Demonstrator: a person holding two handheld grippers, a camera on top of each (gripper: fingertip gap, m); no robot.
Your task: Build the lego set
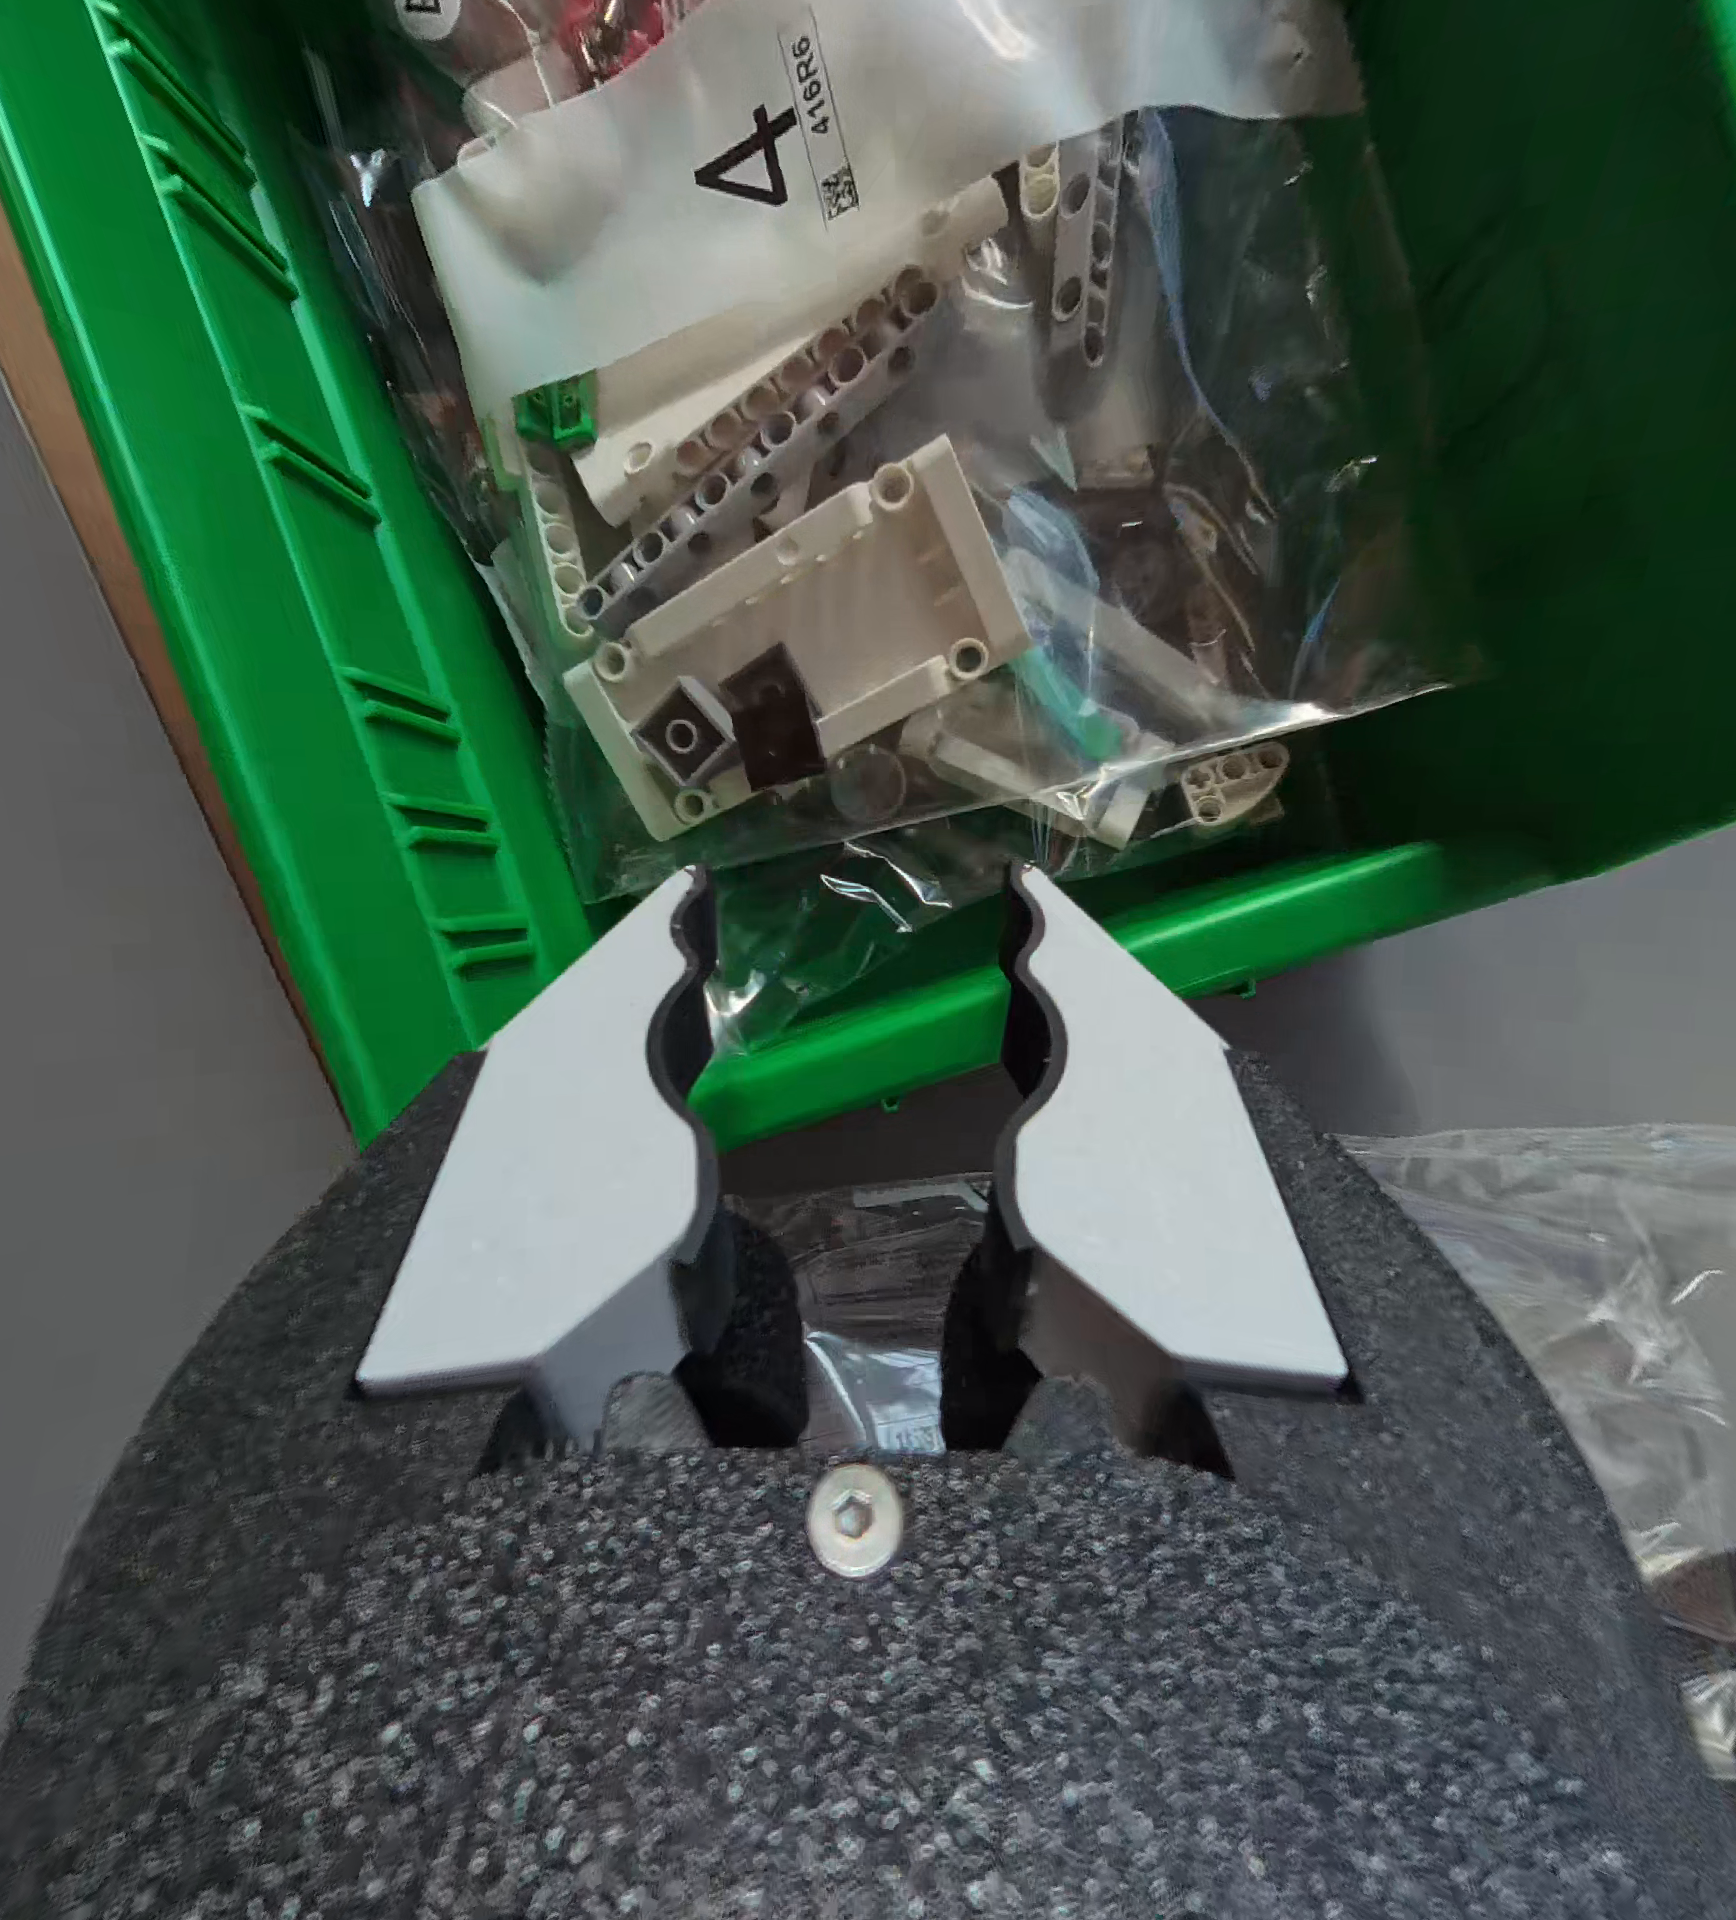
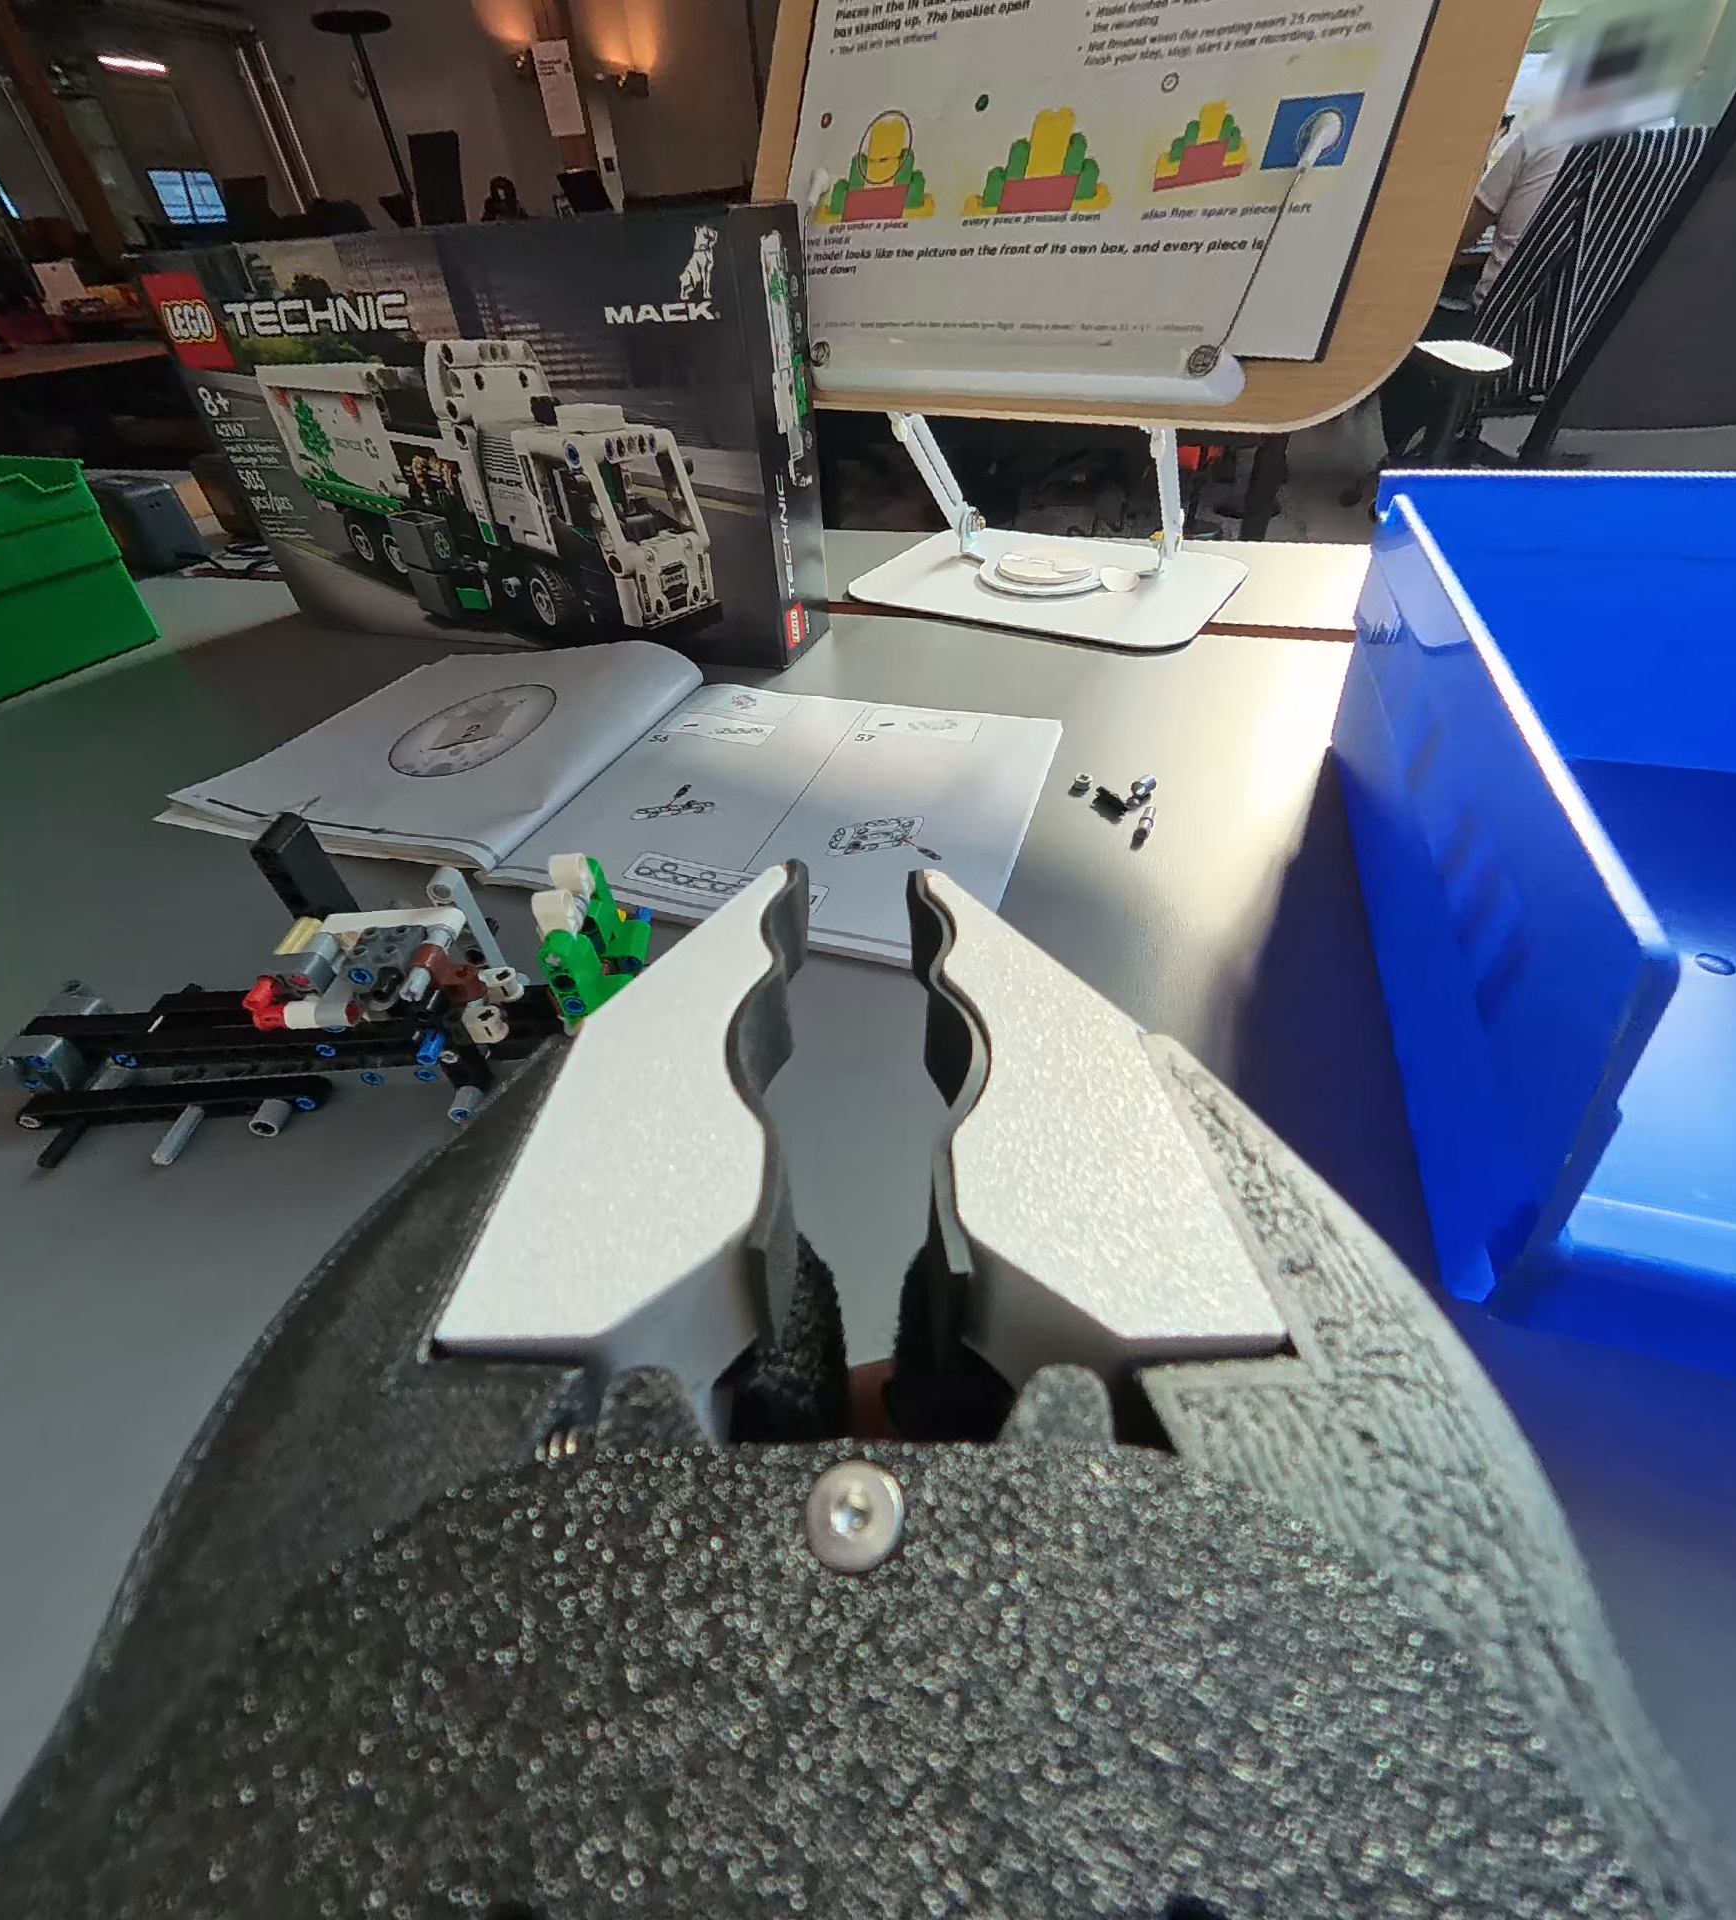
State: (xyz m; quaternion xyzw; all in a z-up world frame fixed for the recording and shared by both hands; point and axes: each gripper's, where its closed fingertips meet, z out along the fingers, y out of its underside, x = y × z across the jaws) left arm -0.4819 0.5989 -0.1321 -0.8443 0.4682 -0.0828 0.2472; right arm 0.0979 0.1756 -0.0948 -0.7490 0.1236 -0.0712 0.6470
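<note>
Left gripper (image 1: pixel 859 883) open over bag of bricks (image 1: pixel 843 540) at green bin's (image 1: pixel 324 623) near edge; right gripper (image 2: pixel 853 883) open, empty, above booklet (image 2: pixel 635 790)

We cannot make out the small loose parts (image 2: pixel 1118 795) by the blue bin (image 2: pixel 1487 935), itself cut off at the right edge and perhaps motion-blurred.

Before you spreads a grey counter (image 2: pixel 1186 727). On it lie an open booklet (image 2: pixel 635 790), a half-built toy model (image 2: pixel 324 997), a few loose small parts (image 2: pixel 1118 798), a standing toy box (image 2: pixel 490 436), a white stand (image 2: pixel 1051 587), a green bin (image 2: pixel 2 582) and a blue bin (image 2: pixel 1529 935).
</note>
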